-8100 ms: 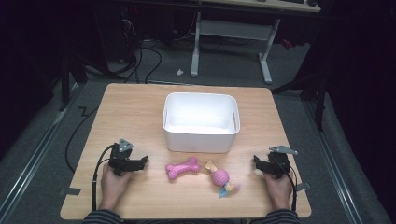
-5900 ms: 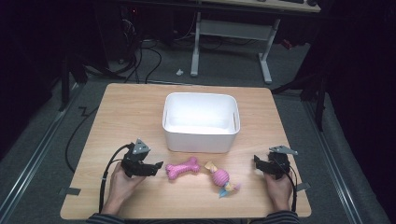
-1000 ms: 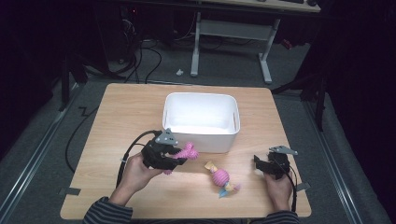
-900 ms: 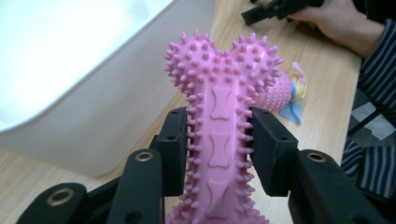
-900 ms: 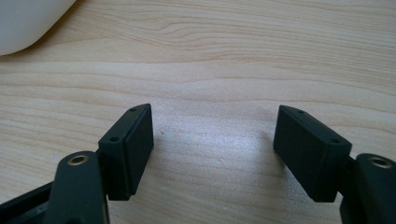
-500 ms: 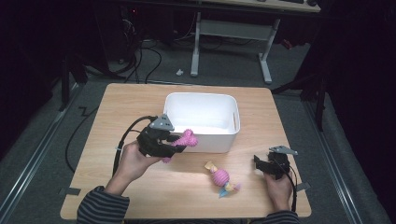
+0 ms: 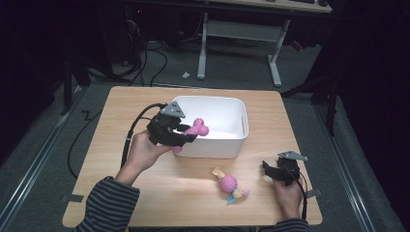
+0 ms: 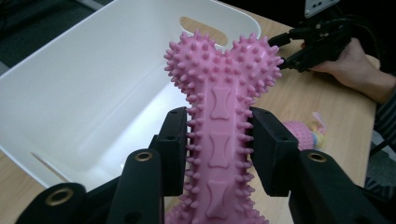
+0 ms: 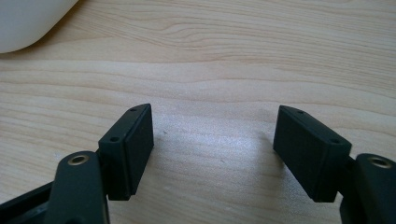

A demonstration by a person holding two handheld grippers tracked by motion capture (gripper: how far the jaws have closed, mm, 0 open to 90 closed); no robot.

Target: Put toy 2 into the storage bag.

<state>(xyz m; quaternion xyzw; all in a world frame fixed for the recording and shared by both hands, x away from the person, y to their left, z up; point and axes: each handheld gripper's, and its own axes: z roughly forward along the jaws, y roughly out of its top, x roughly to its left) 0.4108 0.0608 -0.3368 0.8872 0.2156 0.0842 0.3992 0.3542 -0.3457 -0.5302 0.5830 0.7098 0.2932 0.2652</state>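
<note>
- L gripper (image 7: 186,137) clamped on the pink spiky rubber bone toy (image 8: 219,121); pads (image 8: 175,149) press the shaft from both sides, knobbed head sticks out past the tips.
- Key relation: bone's long axis runs straight along the jaw line, head pointing into the white rectangular plastic bin (image 7: 239,145). In high view the head (image 7: 197,128) sits over the bin's near-left rim, tail end outside the wall. Prob. needs a bit more fwd travel over the opening before release, else it could catch the rim.
- Bone look: bright pink, nubs all over, small bone shapes embossed down the shaft, two-lobed end.
- R gripper (image 7: 270,170) parked on the light wood table (image 7: 193,193), jaws apart, nothing between them.
- Small pink ball toy w/ yellow and blue bits (image 7: 228,185) lies on the table betw. the hands, R gripper nearer to it, so that's likely R's pick.
</note>
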